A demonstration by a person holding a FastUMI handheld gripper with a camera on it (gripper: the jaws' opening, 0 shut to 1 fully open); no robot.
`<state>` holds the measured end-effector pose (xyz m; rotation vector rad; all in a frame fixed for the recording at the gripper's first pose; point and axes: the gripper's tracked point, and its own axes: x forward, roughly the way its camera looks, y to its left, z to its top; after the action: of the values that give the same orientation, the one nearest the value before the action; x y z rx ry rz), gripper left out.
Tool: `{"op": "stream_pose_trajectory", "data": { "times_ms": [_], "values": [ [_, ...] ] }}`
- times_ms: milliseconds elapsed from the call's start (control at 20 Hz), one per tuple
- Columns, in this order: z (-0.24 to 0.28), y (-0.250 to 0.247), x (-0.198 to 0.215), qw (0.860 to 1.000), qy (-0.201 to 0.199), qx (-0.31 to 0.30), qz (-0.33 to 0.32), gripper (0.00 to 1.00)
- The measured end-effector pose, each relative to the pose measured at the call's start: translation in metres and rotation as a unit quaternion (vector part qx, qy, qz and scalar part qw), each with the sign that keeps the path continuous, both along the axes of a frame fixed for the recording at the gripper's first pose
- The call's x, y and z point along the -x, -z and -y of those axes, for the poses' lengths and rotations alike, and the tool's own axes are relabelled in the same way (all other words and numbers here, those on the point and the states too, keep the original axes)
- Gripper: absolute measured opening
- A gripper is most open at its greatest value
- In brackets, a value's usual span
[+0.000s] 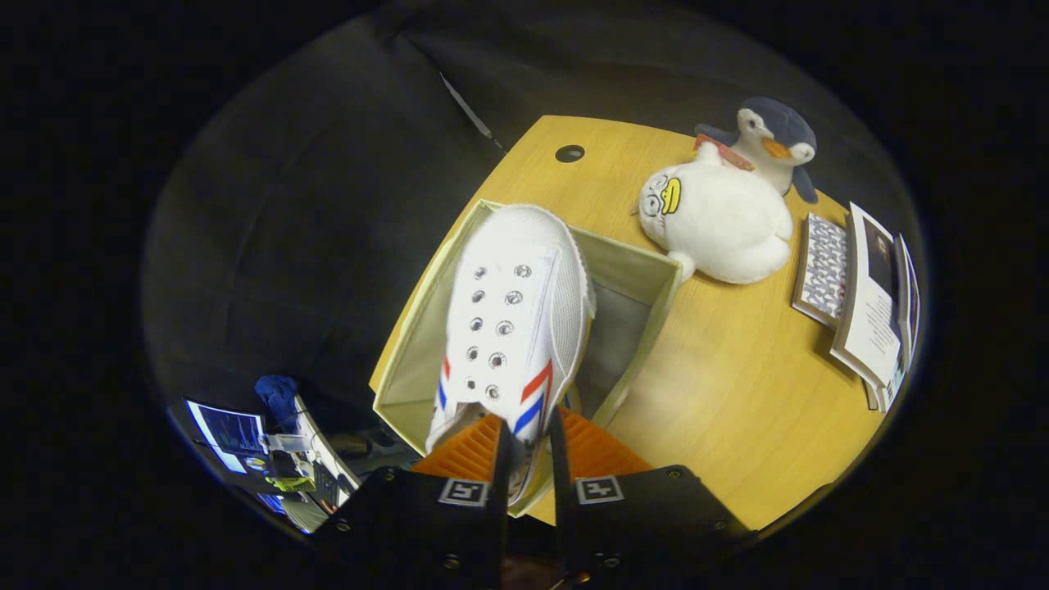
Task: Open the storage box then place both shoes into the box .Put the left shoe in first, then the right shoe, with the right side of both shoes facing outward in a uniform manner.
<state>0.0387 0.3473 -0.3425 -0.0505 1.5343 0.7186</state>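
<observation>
A white sneaker [512, 319] with red and blue side stripes and empty eyelets hangs toe-forward from my gripper [529, 447]. Both fingers pinch the side wall of the shoe near its heel opening. The shoe hovers over the open pale green storage box [639, 319], which stands on the wooden table [737, 393]. The sneaker covers the box's left half; grey lining shows in the right half. I cannot tell whether another shoe lies under it.
A white plush duck [721, 221] and a penguin plush [774, 139] sit just beyond the box to the right. Books and a patterned card [860, 295] lie further right. A cable hole [569, 153] marks the table's far end. Screens [238, 434] stand off the table's left side.
</observation>
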Motion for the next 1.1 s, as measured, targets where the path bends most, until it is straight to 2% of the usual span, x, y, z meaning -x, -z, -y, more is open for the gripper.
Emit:
{"op": "stream_pose_trajectory", "data": {
  "times_ms": [50,100,150,200,550,650,750,950,1100],
  "values": [
    [-0.003,-0.006,-0.002,1.0,0.002,-0.005,-0.001,0.35],
    [-0.006,-0.004,-0.005,1.0,0.001,-0.012,0.005,0.52],
    [-0.007,-0.006,-0.008,1.0,-0.002,-0.014,0.01,0.63],
    [-0.006,-0.012,-0.008,1.0,-0.002,-0.017,0.014,0.83],
    [0.022,-0.041,-0.017,0.998,0.017,-0.029,0.046,0.84],
    [0.037,-0.054,-0.022,0.997,0.026,-0.031,0.069,0.97],
    [0.052,-0.066,-0.031,0.993,0.046,-0.04,0.102,0.98],
    [0.094,-0.098,-0.049,0.976,0.103,-0.051,0.184,0.98],
    [0.134,-0.135,-0.065,0.95,0.147,-0.052,0.27,0.98]
  ]
}}
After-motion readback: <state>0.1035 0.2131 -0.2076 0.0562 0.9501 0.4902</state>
